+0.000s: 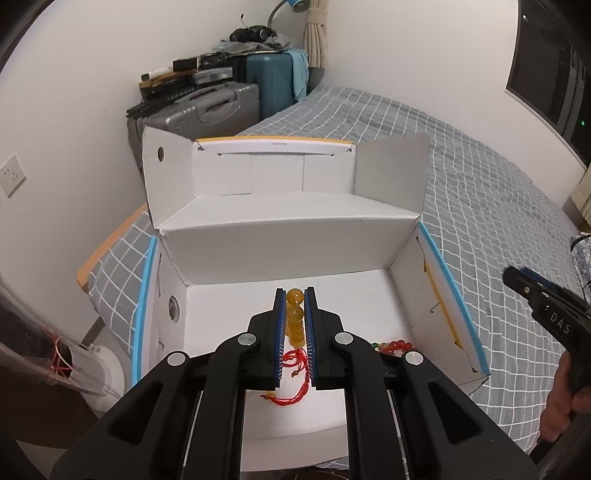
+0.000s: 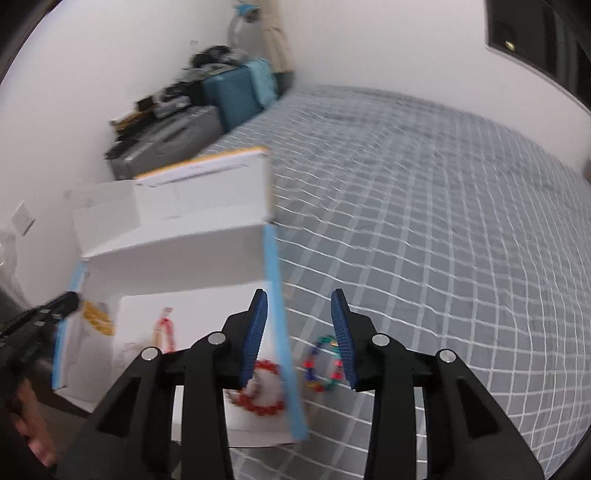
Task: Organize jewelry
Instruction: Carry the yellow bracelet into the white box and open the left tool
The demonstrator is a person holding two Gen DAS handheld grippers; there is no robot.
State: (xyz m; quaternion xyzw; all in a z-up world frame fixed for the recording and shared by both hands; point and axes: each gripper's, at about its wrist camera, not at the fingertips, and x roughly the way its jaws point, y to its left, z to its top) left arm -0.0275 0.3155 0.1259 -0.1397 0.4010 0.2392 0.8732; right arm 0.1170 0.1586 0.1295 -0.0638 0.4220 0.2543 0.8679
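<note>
The left tool (image 1: 295, 295) squeezed a string of round yellow beads (image 1: 294, 317) over the open white cardboard box (image 1: 280, 240), while the right tool (image 2: 299, 306) stood wide above a colorful bead bracelet (image 2: 322, 363) on the gray checked bed (image 2: 443, 221).

A bed (image 1: 461, 177) with a grey sheet checked in white lines fills the right side of the room. At its far end a teal suitcase (image 1: 271, 86) stands against the white wall, a grey hard case (image 1: 199, 110) just beside it, both piled with dark clutter. A blue lamp (image 1: 295, 4) leans over them, next to a tied cream curtain (image 1: 316, 35). A wall socket (image 1: 11, 175) sits to the left.
</note>
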